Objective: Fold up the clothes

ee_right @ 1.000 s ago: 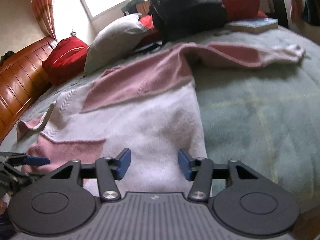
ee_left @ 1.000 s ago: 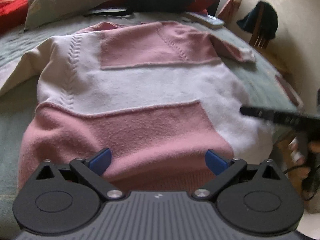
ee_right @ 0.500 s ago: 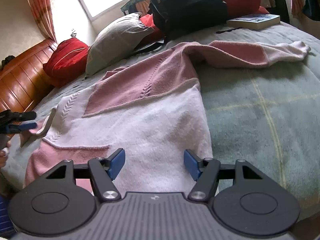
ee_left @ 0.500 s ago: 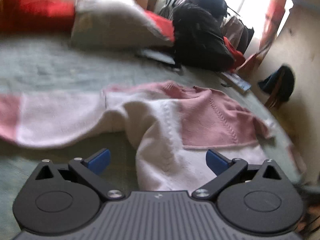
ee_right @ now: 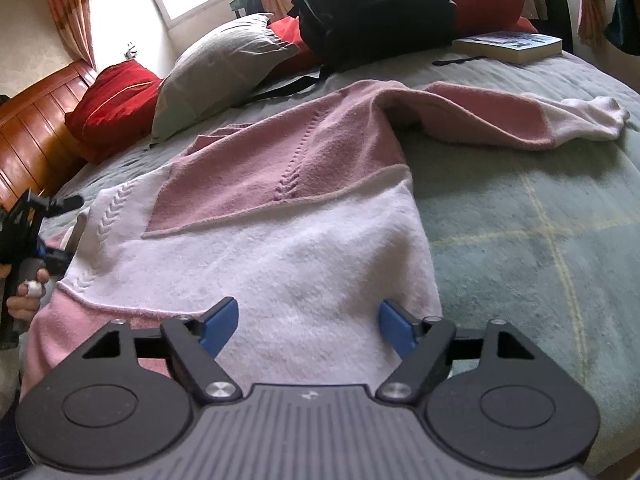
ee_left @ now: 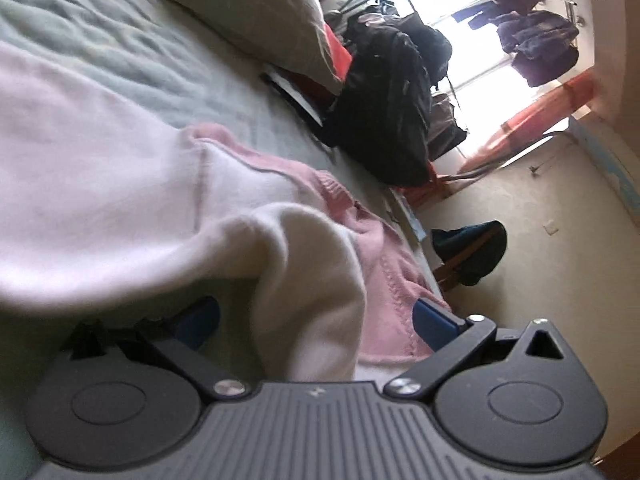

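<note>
Right wrist view, my stock as it lies:

Item one: right tool [ee_right: 309, 326]. Blue pads well apart, jaws opening, nothing pressed between them. I see the white middle band of the sweater through the gap, below the pads.

Item two: sweater [ee_right: 288, 216], pink and white, spread flat on the bed [ee_right: 540, 220]. Dusty pink upper panel, white band across the middle, pink hem panel at lower left. One sleeve [ee_right: 504, 118] runs out to the right across the bedcover, pink with a white cuff, near the book [ee_right: 510, 45].

Item three: left tool [ee_right: 38, 232], at the far left edge of this view, held in a hand [ee_right: 24, 296], just beside the sweater's left shoulder.

Item four, left wrist view: left tool [ee_left: 316, 322], seen tilted. Blue pads stand wide. A bunched white fold of the sweater [ee_left: 304, 264] rises in the gap between them; I see neither pad pressing on it, though the left pad sits in shadow under the cloth. The other sleeve [ee_left: 88, 184], white, lies out to the left over the bedcover.

Item five, background on the bed: grey pillow [ee_right: 224, 68], red cushion [ee_right: 116, 96], black backpack [ee_right: 372, 8], all beyond the sweater's collar end. Wooden headboard [ee_right: 28, 140] at left.
</note>
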The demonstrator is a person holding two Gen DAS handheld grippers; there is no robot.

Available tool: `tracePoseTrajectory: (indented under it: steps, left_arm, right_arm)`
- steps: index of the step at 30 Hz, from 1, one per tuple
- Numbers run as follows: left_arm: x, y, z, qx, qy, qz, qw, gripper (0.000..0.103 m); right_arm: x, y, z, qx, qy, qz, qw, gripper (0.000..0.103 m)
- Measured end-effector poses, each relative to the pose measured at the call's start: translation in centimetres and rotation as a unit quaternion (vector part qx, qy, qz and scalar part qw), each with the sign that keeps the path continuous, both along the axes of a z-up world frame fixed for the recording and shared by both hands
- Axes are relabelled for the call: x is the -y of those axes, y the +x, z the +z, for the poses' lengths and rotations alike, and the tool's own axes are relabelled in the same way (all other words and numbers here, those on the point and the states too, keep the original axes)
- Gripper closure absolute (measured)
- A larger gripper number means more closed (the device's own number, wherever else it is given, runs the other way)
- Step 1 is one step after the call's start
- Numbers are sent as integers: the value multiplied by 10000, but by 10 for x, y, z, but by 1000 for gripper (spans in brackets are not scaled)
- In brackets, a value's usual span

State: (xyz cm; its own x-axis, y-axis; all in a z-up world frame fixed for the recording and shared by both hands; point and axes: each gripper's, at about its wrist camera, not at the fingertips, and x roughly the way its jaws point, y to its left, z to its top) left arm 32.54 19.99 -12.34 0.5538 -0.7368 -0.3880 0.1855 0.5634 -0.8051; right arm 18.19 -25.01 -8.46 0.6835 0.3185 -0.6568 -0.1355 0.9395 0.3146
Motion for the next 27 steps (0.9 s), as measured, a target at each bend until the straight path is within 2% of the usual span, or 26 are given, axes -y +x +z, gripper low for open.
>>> tracePoseTrajectory:
  steps: [2, 4, 7, 11, 15, 17, 21, 27]
  left_arm:
    - [0, 11, 1, -65, -102, 35, 9999, 4]
    - [-3, 20, 7, -112, -274, 24, 9996, 10]
    - [-13, 25, 32, 197, -218, 173, 9994, 12]
    - [-24, 48, 57, 290, -121, 415, 9986, 19]
    - [-22, 70, 62, 125, 206, 554, 9982, 22]
    - [-12, 72, 58, 35, 526, 501, 9973, 22]
    - [-4, 52, 51, -24, 902, 358, 9953, 22]
    - [-14, -10, 59, 95, 1338, 150, 9909, 19]
  right_arm:
    - [-1, 1, 0, -8, -26, 11, 10000, 19]
    - [-1, 1, 0, -14, -21, 19, 10000, 19]
    - [-1, 2, 0, -17, -10, 23, 10000, 19]
    - [-2, 1, 0, 1, -48, 36, 10000, 19]
    - [-1, -1, 0, 17, -62, 32, 10000, 19]
    - [-1, -3, 0, 18, -54, 30, 10000, 19]
    - [1, -5, 1, 27, -40, 58, 10000, 19]
    - [4, -10, 3, 75, 106, 55, 9999, 19]
